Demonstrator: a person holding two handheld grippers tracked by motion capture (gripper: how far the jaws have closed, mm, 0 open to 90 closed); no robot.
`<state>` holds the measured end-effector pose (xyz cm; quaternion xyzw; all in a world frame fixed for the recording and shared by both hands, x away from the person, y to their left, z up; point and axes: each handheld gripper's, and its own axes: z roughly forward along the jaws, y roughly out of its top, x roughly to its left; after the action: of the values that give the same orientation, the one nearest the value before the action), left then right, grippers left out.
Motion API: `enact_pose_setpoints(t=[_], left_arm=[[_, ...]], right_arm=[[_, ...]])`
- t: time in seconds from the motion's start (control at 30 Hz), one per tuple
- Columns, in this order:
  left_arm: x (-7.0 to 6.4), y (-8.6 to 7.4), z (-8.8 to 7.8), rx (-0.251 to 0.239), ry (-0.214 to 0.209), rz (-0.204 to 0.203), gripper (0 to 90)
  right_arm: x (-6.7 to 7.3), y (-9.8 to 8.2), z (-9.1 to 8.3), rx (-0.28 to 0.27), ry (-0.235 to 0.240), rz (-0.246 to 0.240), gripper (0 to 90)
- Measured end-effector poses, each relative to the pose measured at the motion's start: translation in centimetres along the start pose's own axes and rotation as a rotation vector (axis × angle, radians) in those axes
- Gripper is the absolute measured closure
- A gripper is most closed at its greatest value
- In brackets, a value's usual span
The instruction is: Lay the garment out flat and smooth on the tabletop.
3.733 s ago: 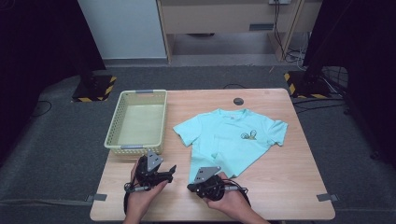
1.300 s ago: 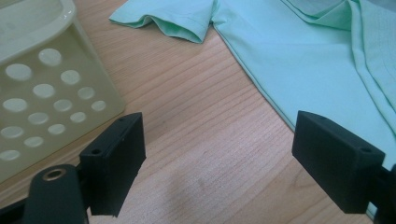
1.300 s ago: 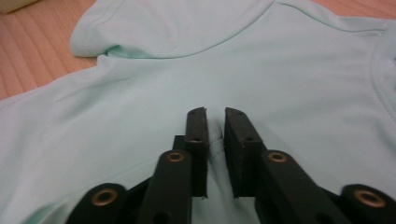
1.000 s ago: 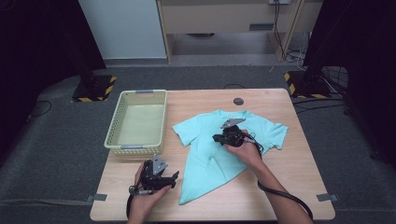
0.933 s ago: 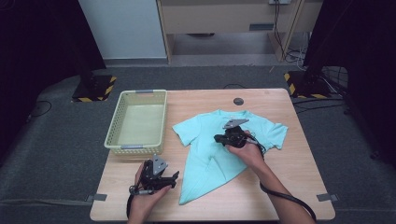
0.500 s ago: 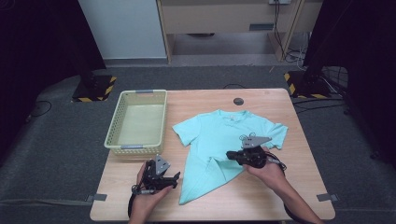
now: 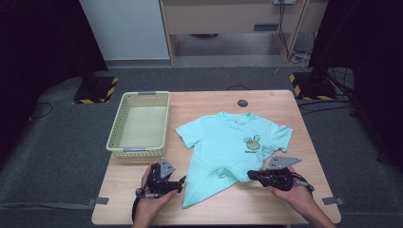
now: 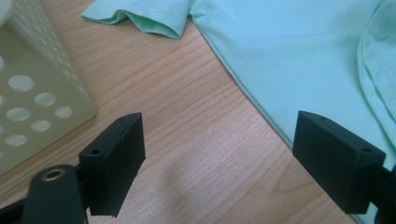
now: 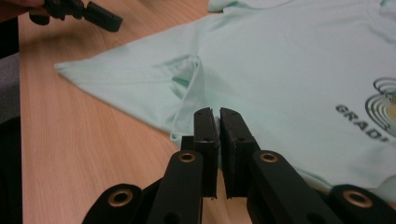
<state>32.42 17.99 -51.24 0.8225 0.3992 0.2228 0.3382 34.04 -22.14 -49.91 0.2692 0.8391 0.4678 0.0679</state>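
Note:
A mint-green T-shirt (image 7: 233, 142) with a small chest print lies spread on the wooden table (image 7: 285, 99), collar away from me. Its bottom left corner points toward the front edge. My right gripper (image 7: 251, 175) is low at the shirt's bottom hem, on the right. Its jaws are pressed together on the hem (image 9: 180, 133), and a pucker of cloth (image 9: 189, 74) runs up from them. My left gripper (image 7: 179, 183) rests beside the shirt's left edge (image 8: 243, 93). Its jaws stand wide open over bare wood, with nothing between them.
A pale yellow perforated basket (image 7: 140, 124) stands at the table's left, close to the left gripper; its wall shows in the left gripper view (image 8: 32, 107). A small black disc (image 7: 243, 103) lies near the far edge. Black and yellow floor stands sit beyond the table.
My right gripper has travelled, jaws shut, from the shirt's upper middle down and right to its bottom hem. The left gripper has stayed still and open.

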Motion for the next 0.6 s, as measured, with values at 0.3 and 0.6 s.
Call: enact_pose_setpoints(t=[0.3,0.6], left_arm=[[-0.5,0.7,-0.1,0.014,-0.041,0.0,16.5],[-1.1,-1.1,-1.5,0.034,-0.056,0.008,15.4]], right_arm=[[0.0,-3.1,-2.1,0.019,-0.015,0.04,85.8],[0.4,-4.3,-4.3,0.029,-0.054,0.055,85.6]])
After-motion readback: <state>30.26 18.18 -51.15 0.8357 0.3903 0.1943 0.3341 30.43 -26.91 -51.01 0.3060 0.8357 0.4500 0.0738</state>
